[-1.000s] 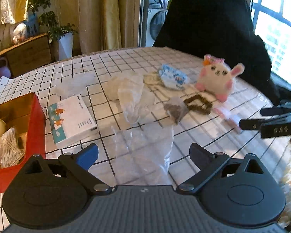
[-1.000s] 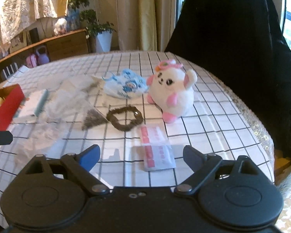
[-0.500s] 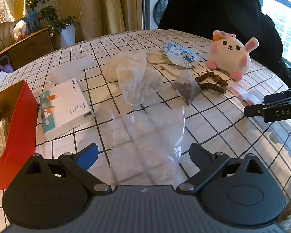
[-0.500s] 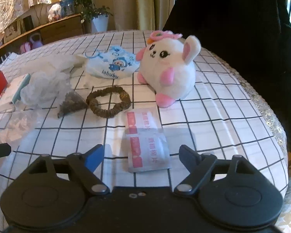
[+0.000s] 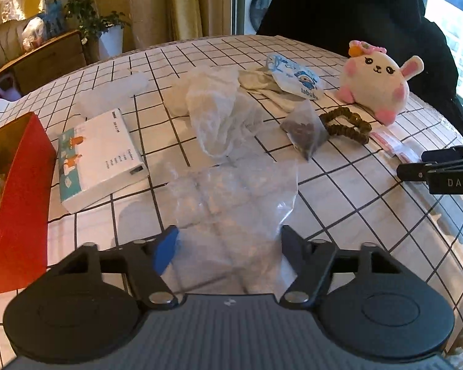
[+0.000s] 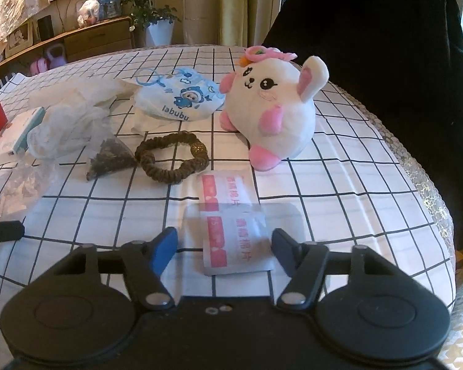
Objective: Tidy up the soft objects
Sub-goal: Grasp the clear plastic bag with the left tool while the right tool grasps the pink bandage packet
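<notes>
My left gripper (image 5: 230, 246) hovers low over the checked tablecloth with a clear plastic bag (image 5: 234, 203) lying between its closing jaws; I see no firm pinch on it. My right gripper (image 6: 223, 243) straddles a pair of red-printed wipe sachets (image 6: 234, 234), its jaws also closing, pads beside the sachets' edges. Farther back lie a white and pink plush rabbit (image 6: 271, 108), a brown hair scrunchie (image 6: 173, 160), a pyramid sachet of dark bits (image 6: 111, 157), a blue "labubu" packet (image 6: 179, 98) and crumpled white film (image 5: 213, 111).
A red box (image 5: 18, 203) with items inside stands at the left edge of the table, and a white tissue pack (image 5: 98, 160) lies beside it. A dark cloth-draped shape (image 6: 370, 30) rises behind the table. The table's rim curves away on the right.
Both grippers have sunk toward the table and their jaws have narrowed, the left around the clear bag, the right around the wipe sachets. The objects on the table have not shifted.
</notes>
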Tool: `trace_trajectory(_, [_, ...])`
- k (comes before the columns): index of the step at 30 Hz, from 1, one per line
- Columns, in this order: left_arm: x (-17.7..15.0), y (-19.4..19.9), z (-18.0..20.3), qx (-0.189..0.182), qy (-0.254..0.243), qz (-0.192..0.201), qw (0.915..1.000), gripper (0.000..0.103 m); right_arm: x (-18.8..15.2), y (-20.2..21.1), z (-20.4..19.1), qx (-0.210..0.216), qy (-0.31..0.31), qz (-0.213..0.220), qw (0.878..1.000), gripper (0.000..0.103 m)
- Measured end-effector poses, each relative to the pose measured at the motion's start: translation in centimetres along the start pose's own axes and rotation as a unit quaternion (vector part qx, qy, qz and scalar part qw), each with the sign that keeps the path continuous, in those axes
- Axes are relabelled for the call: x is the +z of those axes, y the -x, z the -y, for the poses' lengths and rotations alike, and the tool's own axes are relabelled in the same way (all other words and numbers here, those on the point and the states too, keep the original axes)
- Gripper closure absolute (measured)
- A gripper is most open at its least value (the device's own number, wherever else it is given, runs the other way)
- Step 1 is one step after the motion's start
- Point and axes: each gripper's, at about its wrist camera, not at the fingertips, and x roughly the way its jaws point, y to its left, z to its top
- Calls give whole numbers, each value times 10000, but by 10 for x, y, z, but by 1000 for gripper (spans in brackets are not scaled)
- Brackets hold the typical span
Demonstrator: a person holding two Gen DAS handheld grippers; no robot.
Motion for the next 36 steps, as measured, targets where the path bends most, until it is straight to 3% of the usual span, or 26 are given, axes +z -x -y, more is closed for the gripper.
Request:
trace_trajectory(6, [5, 1, -4, 44, 70, -15, 10000, 69, 1, 1, 0, -19, -16, 4, 10000, 57])
trace_trajectory(12, [7, 4, -8, 75, 113, -11, 9999, 76, 0, 4, 3, -123, -35, 3, 9999, 66])
trace_trajectory(25, [13, 31, -22, 37, 261, 171, 9995, 79, 3, 42, -4, -90, 27, 314, 9995, 70])
trace_trajectory(36, [17, 71, -38, 35, 372, 232, 9990, 79, 20, 111, -46, 420, 406, 821, 9949, 70])
